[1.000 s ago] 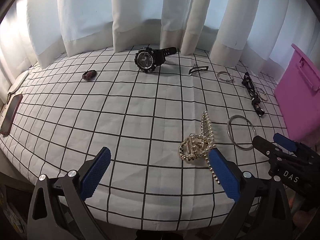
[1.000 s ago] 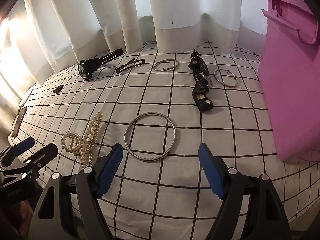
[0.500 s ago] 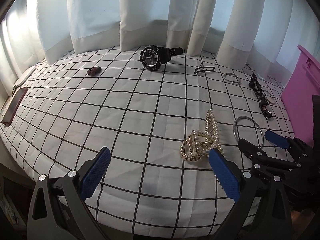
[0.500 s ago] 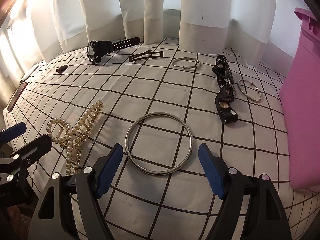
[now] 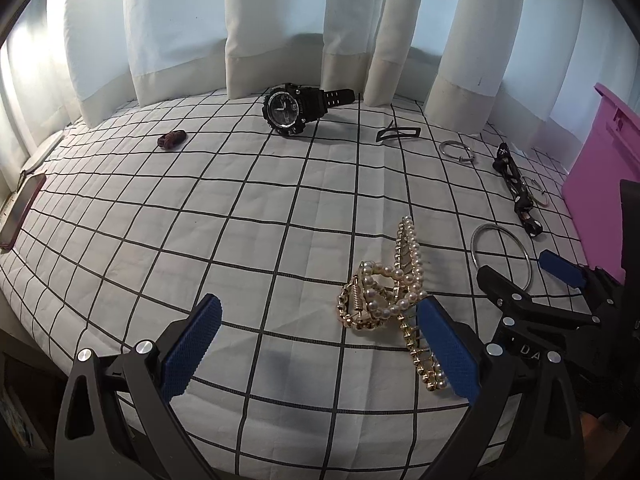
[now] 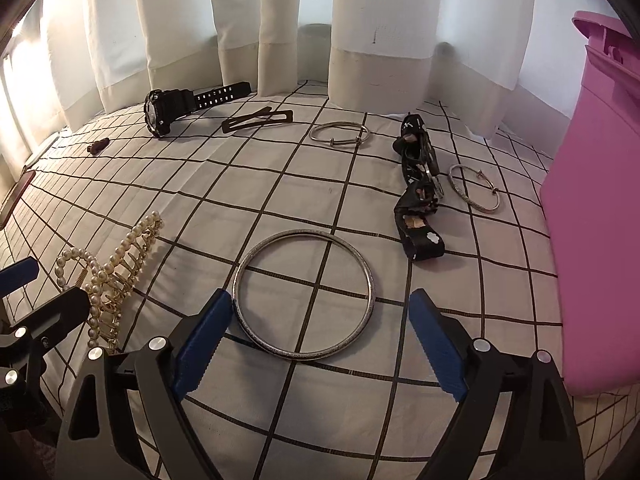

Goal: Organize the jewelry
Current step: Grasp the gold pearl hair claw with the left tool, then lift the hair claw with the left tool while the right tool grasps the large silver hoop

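Note:
A large silver bangle [image 6: 305, 294] lies flat on the checked cloth, its near rim between the open jaws of my right gripper [image 6: 320, 338]; it also shows in the left wrist view [image 5: 500, 254]. A gold and pearl hair claw [image 5: 386, 294] lies just ahead of my open left gripper [image 5: 320, 344], against its right finger [image 5: 446, 350]; it also shows in the right wrist view [image 6: 116, 268]. The pink box [image 6: 596, 200] stands at the right. Both grippers are empty.
Further back lie a black watch [image 5: 294, 110], a black flat clip [image 5: 398, 134], a thin silver bangle [image 6: 339, 133], a black patterned strap [image 6: 420, 192], a small silver bangle [image 6: 474, 188] and a dark red bead [image 5: 172, 139]. A phone [image 5: 20, 210] lies at the left edge. Curtains hang behind.
Both grippers have moved forward and lower over the cloth. The bangle now sits closer between the right jaws, and the pearl claw closer to the left gripper's right finger.

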`<state>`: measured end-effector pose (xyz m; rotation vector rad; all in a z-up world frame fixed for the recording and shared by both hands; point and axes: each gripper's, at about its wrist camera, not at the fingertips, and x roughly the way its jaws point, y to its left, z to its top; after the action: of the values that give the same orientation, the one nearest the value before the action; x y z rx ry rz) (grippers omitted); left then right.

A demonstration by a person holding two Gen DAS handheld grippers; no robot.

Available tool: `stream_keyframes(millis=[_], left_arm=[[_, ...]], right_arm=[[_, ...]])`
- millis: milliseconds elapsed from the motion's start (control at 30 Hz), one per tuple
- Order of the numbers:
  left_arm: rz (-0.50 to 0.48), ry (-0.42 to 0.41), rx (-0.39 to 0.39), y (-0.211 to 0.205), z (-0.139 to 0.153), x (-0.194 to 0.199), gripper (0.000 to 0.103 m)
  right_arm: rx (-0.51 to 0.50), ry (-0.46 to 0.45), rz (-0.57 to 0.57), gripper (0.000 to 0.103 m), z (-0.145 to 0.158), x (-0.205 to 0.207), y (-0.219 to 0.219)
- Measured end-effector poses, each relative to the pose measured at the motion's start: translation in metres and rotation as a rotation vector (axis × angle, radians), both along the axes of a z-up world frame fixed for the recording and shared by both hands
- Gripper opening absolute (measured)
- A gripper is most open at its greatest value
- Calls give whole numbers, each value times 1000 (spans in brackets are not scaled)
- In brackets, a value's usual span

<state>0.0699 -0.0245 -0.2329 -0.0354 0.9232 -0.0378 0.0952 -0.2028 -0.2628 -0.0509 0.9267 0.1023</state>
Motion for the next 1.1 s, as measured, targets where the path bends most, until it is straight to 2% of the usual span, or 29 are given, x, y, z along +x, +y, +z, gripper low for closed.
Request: stream_keyframes(millis=[267, 400, 567, 600, 633, 733, 767, 833, 933, 1100], left_arm=[[-18, 16, -62, -7, -6, 11, 97], [-33, 59, -147, -5, -18, 19, 98], [-38, 21, -154, -7, -19, 19, 96], [-43, 17, -155, -8, -18, 19, 91], [-58, 7, -162, -9, -17, 19, 77], [-103, -4, -205, -12, -12, 19, 47], [-116, -8, -215, -13, -11, 18, 42], [-112, -9, -214, -12, -11, 17, 40], [-96, -1, -253, -2, -11, 17, 40], [-56, -11, -236, 14, -7, 16, 40]], right_arm=[[-3, 10, 6, 93, -2, 9, 1], [3, 4, 6, 94, -2, 8, 0], [-1, 8, -4, 94, -2, 10, 1], [-3, 8, -5, 94, -2, 10, 1], [-3, 7, -5, 94, -2, 10, 1], [-2, 5, -7, 94, -2, 10, 0], [-2, 5, -7, 94, -2, 10, 0], [-3, 6, -7, 94, -2, 10, 0], [-3, 6, -7, 94, -2, 10, 0], [7, -7, -2, 92, -1, 7, 0]])
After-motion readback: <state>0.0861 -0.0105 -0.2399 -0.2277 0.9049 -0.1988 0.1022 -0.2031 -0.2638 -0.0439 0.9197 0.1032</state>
